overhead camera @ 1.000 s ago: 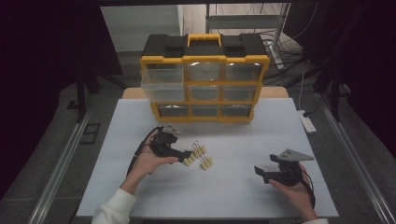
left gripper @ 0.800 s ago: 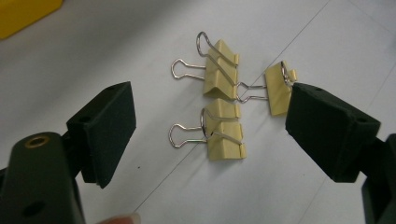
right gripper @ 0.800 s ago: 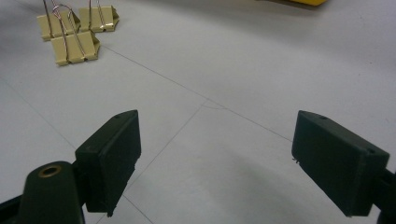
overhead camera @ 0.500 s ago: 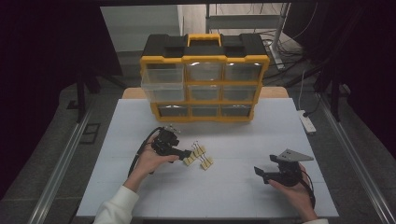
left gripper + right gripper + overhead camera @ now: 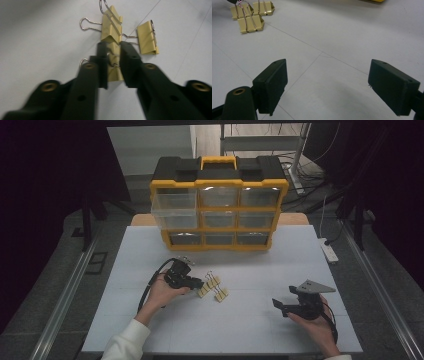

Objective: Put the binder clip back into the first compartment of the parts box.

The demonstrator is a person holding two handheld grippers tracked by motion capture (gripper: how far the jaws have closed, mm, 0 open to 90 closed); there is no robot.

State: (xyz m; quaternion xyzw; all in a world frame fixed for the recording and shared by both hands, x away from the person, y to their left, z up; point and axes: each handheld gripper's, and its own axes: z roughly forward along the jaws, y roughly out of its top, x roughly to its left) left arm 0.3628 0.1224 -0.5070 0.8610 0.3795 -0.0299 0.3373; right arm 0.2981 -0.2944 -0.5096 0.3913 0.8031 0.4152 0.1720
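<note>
Left gripper (image 5: 112, 53), frame centre: jaws just closed, pinching nearest yellow metal binder clip (image 5: 113, 62) on white table (image 5: 37, 37). Clip light, stiff, smooth; wire loops slip, so grip folded body. Right gripper (image 5: 327, 85) wide open, empty.

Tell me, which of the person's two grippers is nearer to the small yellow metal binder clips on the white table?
Left. The left gripper has just been closing, one of the binder clips between its jaws; the right gripper sits well off to their right.
</note>
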